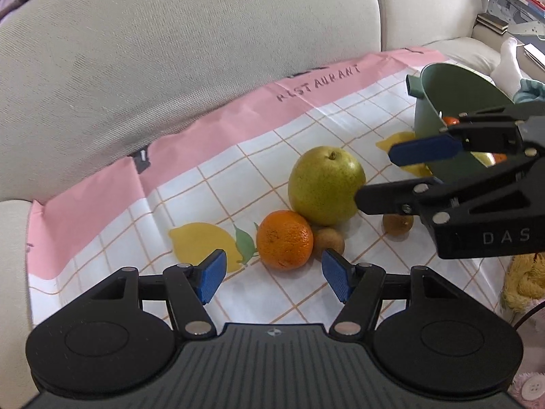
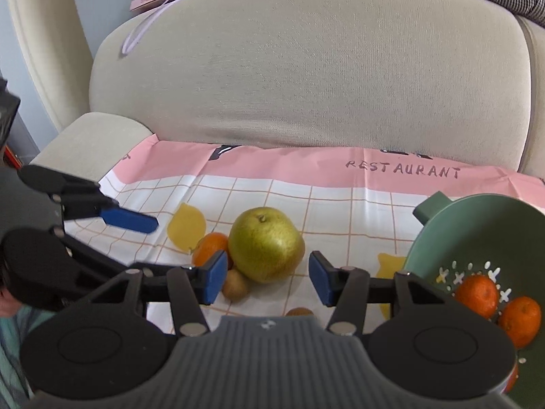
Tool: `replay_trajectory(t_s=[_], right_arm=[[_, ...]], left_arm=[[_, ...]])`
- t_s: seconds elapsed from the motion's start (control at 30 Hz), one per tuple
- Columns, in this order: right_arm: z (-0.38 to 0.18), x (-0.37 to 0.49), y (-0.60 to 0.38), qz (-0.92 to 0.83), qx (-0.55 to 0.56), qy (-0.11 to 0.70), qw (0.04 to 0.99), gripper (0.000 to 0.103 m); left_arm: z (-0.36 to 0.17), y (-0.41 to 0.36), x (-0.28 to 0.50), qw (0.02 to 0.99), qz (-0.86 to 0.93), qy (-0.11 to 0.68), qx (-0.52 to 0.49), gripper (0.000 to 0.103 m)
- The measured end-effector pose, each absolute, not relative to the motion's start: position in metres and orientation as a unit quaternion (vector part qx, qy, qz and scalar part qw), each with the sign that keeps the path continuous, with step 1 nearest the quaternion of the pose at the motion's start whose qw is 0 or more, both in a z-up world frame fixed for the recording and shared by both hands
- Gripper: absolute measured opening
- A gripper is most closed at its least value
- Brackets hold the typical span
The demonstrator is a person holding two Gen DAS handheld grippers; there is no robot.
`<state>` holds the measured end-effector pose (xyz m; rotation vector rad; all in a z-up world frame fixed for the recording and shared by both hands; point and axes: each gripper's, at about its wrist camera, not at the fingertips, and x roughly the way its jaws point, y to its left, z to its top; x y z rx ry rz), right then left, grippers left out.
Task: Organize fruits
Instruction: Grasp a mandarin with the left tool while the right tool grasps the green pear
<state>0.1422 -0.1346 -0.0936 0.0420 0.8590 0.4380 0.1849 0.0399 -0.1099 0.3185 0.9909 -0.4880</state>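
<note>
A large yellow-green pear [image 1: 326,185] [image 2: 266,244] stands on the checked cloth. An orange [image 1: 284,240] [image 2: 212,248] and a small brown fruit [image 1: 329,240] [image 2: 235,284] lie against it. Another small brown fruit [image 1: 398,224] [image 2: 299,312] lies apart. A green colander [image 1: 456,102] [image 2: 477,238] holds oranges [image 2: 477,293]. My left gripper [image 1: 272,276] is open and empty, just short of the orange. My right gripper [image 2: 268,278] is open and empty, just short of the pear; it also shows in the left wrist view [image 1: 378,173].
The pink and white cloth [image 1: 204,184] [image 2: 340,197] lies on a beige sofa seat, with the sofa back [image 1: 170,51] [image 2: 306,68] close behind. A yellow plush thing [image 1: 523,279] lies at the right. Printed lemons [image 1: 201,243] mark the cloth.
</note>
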Motion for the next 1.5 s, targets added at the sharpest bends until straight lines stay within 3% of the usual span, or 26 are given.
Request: replay_trajectory(t_s=[0.57, 0.9, 1.5], right_arm=[[-0.116, 0.177, -0.128, 0.214, 0.072, 0.445, 0.867, 0.061], [-0.128, 0.192, -0.127, 0.198, 0.105, 0.461, 0.859, 0.063], [-0.122, 0.186, -0.126, 0.164, 0.087, 0.450, 0.874, 0.061]], left_arm=[[-0.140, 0.061, 0.210, 0.836, -0.226, 0.500, 0.013, 0.072], [-0.144, 0.069, 0.214, 0.834, -0.231, 0.498, -0.059, 0.058], [-0.149, 0.075, 0.214, 0.832, -0.235, 0.494, -0.094, 0.059]])
